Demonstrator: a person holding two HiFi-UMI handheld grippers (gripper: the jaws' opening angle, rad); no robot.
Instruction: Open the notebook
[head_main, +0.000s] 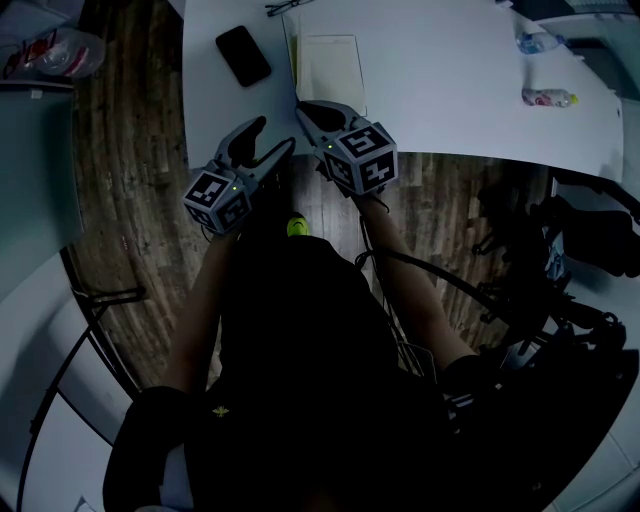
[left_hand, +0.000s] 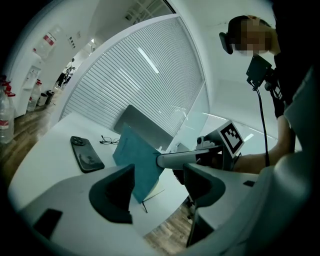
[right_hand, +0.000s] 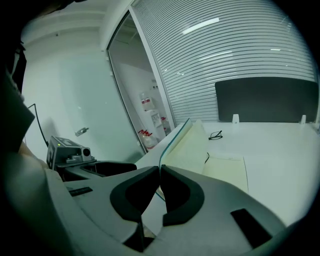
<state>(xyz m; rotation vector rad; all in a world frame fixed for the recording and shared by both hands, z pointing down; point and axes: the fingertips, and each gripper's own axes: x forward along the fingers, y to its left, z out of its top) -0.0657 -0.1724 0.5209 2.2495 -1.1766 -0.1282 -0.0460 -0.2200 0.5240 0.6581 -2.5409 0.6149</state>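
Note:
The notebook (head_main: 330, 65) lies on the white table (head_main: 450, 90) near its front edge, its cream page facing up. My right gripper (head_main: 300, 108) is shut on the lower edge of the teal cover (left_hand: 135, 160), which stands lifted and tilted off the page. In the right gripper view the thin cover edge (right_hand: 172, 140) runs straight into the closed pads of the right gripper (right_hand: 159, 177), with the cream page (right_hand: 227, 170) to its right. My left gripper (head_main: 265, 142) hovers open at the table's edge just left of the notebook, and the left gripper (left_hand: 157, 182) holds nothing.
A black phone (head_main: 243, 55) lies left of the notebook, seen also as the phone (left_hand: 86, 153). Glasses (right_hand: 216, 135) rest beyond the notebook. Two bottles (head_main: 548, 97) lie at the table's right. A dark chair back (right_hand: 265, 100) stands at the far side.

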